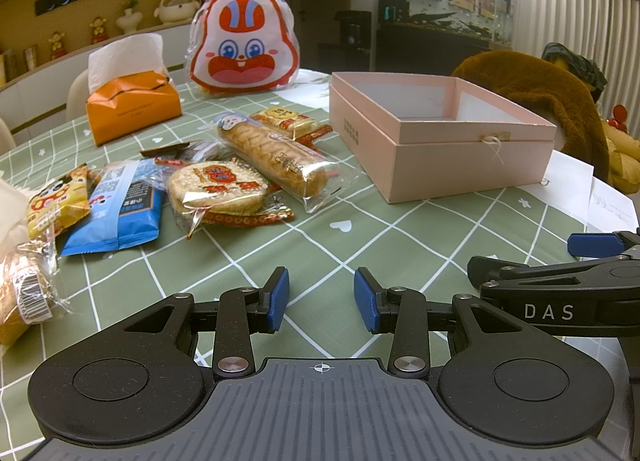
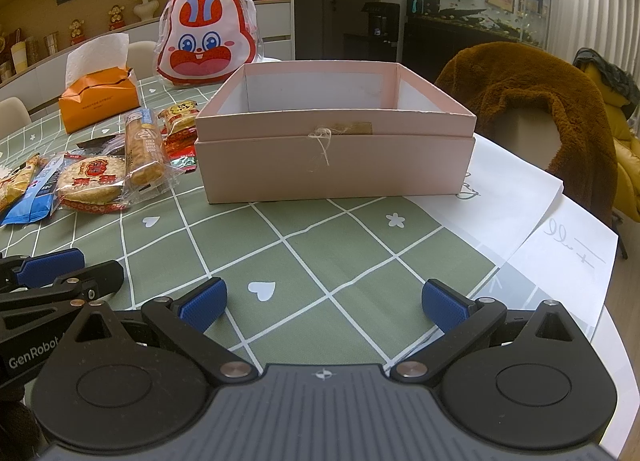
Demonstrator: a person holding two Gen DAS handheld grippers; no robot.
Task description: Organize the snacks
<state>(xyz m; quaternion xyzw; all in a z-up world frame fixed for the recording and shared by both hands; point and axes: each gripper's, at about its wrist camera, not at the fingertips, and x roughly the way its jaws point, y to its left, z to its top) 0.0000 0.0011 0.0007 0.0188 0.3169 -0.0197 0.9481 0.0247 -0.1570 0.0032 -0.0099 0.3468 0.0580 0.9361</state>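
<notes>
Several wrapped snacks lie on the green checked tablecloth: a round rice cracker pack (image 1: 218, 191), a long biscuit pack (image 1: 272, 159), a blue packet (image 1: 120, 209) and a yellow packet (image 1: 58, 201). An open pink box (image 1: 436, 133) stands to their right; what I see of its inside is bare, and it also shows in the right wrist view (image 2: 336, 157). My left gripper (image 1: 321, 299) is open and empty, low over the cloth in front of the snacks. My right gripper (image 2: 324, 303) is open wide and empty, in front of the box. The snacks (image 2: 92, 181) lie left of it.
An orange tissue box (image 1: 132, 109) and a rabbit-face bag (image 1: 244, 45) stand behind the snacks. White paper sheets (image 2: 520, 205) lie at the table's right edge. A brown furry coat hangs on a chair (image 2: 532, 101) behind the box. A bread pack (image 1: 24, 293) lies at the far left.
</notes>
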